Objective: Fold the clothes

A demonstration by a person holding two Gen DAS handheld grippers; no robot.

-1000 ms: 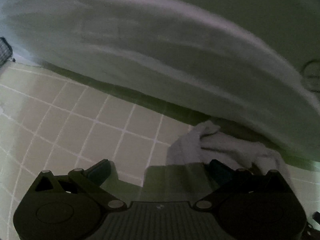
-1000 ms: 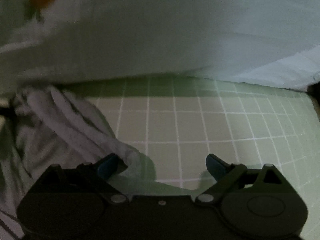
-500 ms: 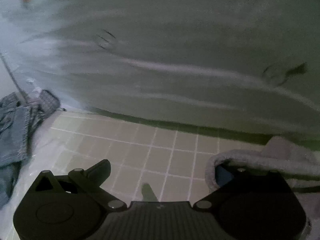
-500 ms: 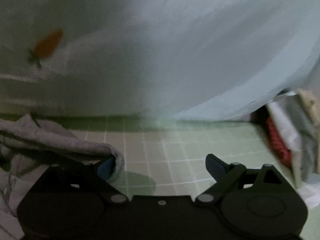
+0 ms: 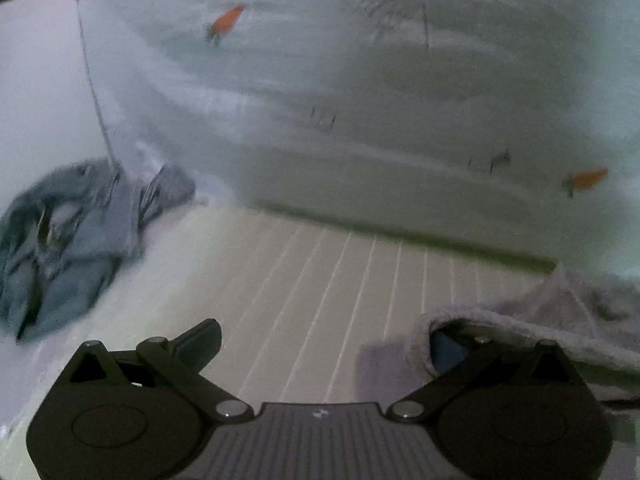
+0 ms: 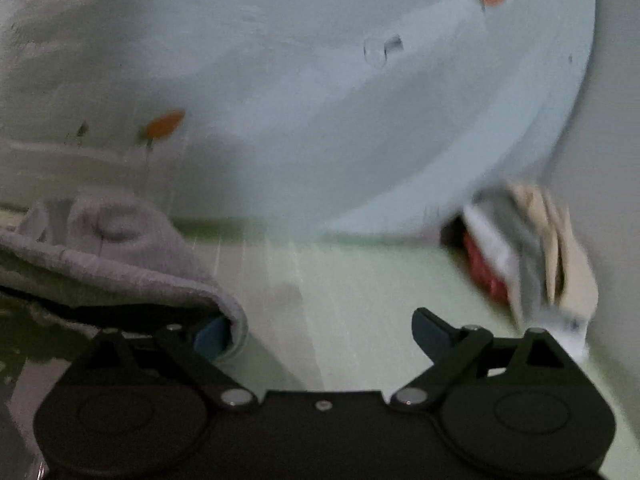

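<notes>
Both grippers with fingers spread apart; left gripper (image 5: 320, 344) has grey garment (image 5: 560, 312) draped over its right finger, nothing pinched between; right gripper (image 6: 320, 332) has same garment (image 6: 112, 256) hooked over its left finger; garment lies between the two, low over checked surface (image 5: 320, 280); blue denim heap (image 5: 68, 240) far left of left fingers; folded stack (image 6: 528, 256) right of right fingers; pale carrot-print cloth (image 6: 320, 100) behind; frames blurred.

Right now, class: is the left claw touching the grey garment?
Touching. In the left wrist view, the grey garment drapes over the left claw: its hem wraps the right-hand fingertip, while the other fingertip stands bare over the gridded mat.
</notes>
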